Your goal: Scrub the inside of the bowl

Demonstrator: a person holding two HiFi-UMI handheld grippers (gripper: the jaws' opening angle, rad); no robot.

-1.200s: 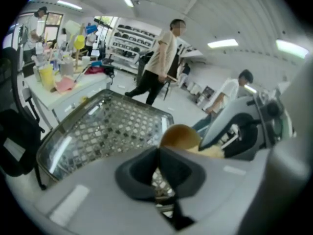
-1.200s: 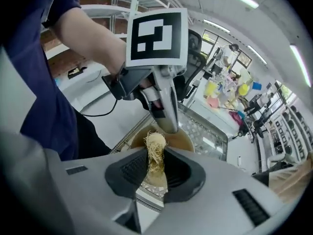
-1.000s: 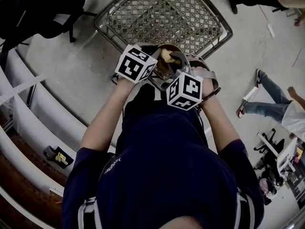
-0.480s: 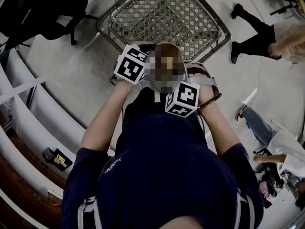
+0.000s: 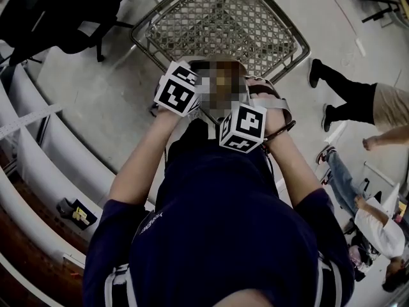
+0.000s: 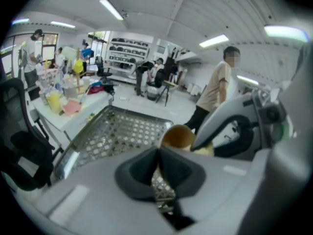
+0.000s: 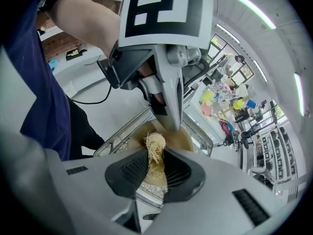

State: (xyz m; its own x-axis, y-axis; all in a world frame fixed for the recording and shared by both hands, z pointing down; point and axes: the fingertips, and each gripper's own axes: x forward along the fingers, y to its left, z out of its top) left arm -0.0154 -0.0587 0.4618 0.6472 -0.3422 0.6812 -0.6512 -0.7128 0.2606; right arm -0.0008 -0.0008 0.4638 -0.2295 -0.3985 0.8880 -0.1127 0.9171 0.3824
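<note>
Bowl (image 7: 182, 140) hangs over the wire basket (image 5: 223, 18) in head view, masked, between both grippers. Left gripper view: left gripper (image 6: 157, 154) jaws pinch its rim. Right gripper view: right gripper (image 7: 155, 156) clamps a straw scrubber (image 7: 155, 145), with the bowl's cavity directly ahead of the tip.

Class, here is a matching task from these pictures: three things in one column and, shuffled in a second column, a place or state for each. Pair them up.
Things:
1. bowl
2. scrubber
3. mesh rack

Places or states:
A. pinched between the jaws of the right gripper
B. grey metal lattice, below both grippers
C. tan, held at its rim by the left gripper

Pairs: 1-C, 2-A, 3-B.
</note>
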